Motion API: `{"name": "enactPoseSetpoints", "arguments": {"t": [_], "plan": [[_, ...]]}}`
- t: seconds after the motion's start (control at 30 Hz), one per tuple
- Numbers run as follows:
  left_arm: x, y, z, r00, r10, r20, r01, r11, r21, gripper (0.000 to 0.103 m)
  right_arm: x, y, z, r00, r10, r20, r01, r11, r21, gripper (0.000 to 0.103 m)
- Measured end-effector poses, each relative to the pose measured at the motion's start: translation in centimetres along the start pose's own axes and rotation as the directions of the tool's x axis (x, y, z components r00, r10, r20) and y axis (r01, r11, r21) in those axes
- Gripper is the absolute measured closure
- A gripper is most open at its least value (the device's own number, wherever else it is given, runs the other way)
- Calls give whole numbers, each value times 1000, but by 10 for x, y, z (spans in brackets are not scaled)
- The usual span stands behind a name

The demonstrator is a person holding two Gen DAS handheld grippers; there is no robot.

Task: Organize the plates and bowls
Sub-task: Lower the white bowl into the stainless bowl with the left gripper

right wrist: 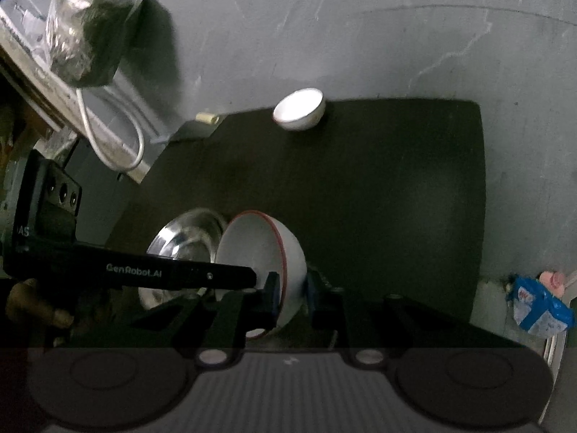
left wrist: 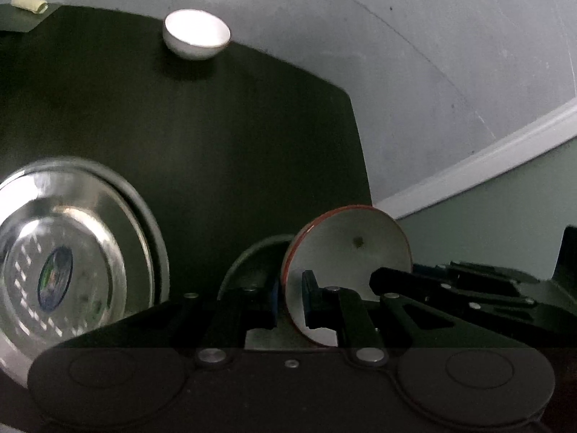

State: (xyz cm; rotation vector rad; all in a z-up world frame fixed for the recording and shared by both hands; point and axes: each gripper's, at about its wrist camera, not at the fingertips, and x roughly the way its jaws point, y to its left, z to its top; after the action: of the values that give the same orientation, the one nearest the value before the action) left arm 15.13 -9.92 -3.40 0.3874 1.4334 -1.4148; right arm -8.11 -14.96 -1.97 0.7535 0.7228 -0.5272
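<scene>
Bowls both look empty: small white bowl (right wrist: 298, 114) at far edge of dark tabletop (right wrist: 378, 187), red-rimmed bowl (right wrist: 265, 252) tilted on its side. Right tongs (right wrist: 292, 294) clamped on red-rimmed bowl's wall — one pad inside, one outside. Left tongs (left wrist: 294, 301) also clamped on its rim. Steel plate (left wrist: 68, 249) near left edge, cut off by frame — centre label unreadable.

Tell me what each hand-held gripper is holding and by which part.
Both hold the same red-rimmed bowl by its rim: the right hand-held gripper pinches the wall, one finger inside, one outside; the left hand-held gripper likewise grips the rim.
</scene>
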Motion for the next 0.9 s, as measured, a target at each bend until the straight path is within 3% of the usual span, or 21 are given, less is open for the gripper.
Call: {"name": "enactPoseSetpoints", "arguments": {"t": [0.27, 0.53, 0.9], "plan": [[9, 5, -12, 998, 5, -67, -6, 1000, -8, 90, 4, 0, -15, 997, -1, -71, 0, 1000, -1, 86], [21, 8, -15, 991, 55, -122, -57, 998, -16, 90, 15, 1, -20, 993, -1, -122, -1, 1000, -20, 86], [28, 3, -11, 986, 99, -133, -98, 995, 10, 91, 31, -2, -18, 989, -5, -148, 3, 1000, -16, 86]]}}
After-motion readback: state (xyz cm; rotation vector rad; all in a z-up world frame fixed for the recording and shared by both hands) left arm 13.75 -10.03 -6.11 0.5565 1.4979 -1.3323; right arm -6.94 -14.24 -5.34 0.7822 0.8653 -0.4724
